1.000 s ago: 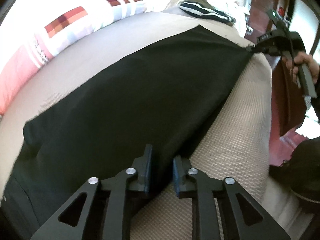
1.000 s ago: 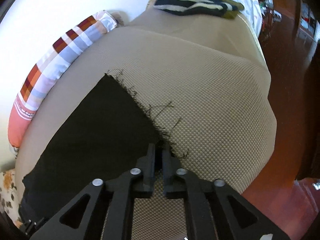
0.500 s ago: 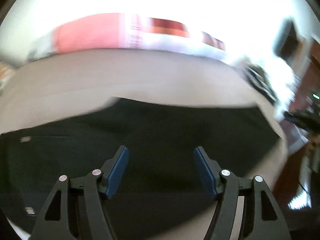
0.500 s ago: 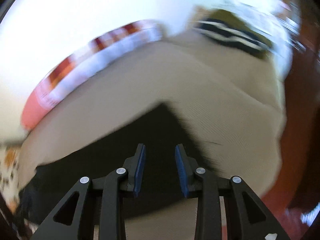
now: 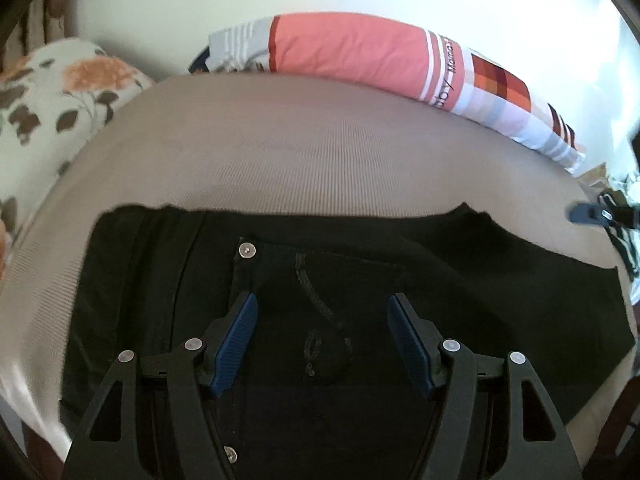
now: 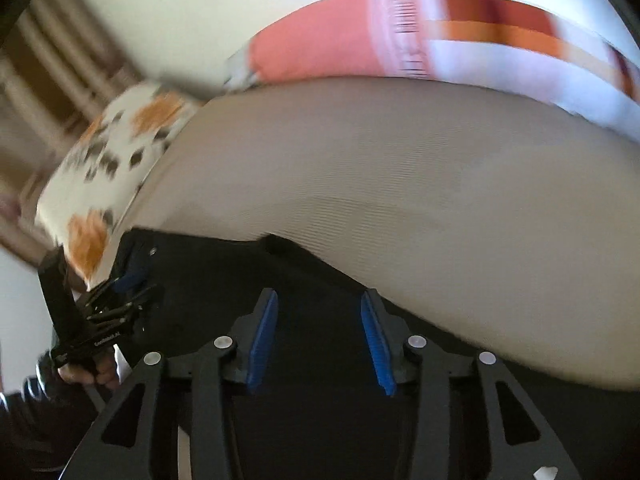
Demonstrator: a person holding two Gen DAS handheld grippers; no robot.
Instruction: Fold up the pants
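Note:
The black pants (image 5: pixel 460 280) lie flat, folded lengthwise, on the beige mattress (image 5: pixel 320 160). The waist end with a metal button and back pocket is under my left gripper (image 5: pixel 322 320), which is open and empty just above the pocket. My right gripper (image 6: pixel 318 320) is open and empty over the black fabric (image 6: pixel 320 420). The left gripper also shows in the right wrist view (image 6: pixel 120 300) at the pants' waist. A tip of the right gripper shows at the right edge of the left wrist view (image 5: pixel 592 213).
A pink and checked pillow (image 5: pixel 360 52) lies along the far side by the white wall. A floral pillow (image 5: pixel 48 112) sits at the left end. Striped clothing (image 5: pixel 624 240) lies past the pants' leg end. The mattress edge runs close in front.
Both grippers let go of the pants edge and opened. Both swung left, the left one to the waist and pocket, the right one over the middle of the pants.

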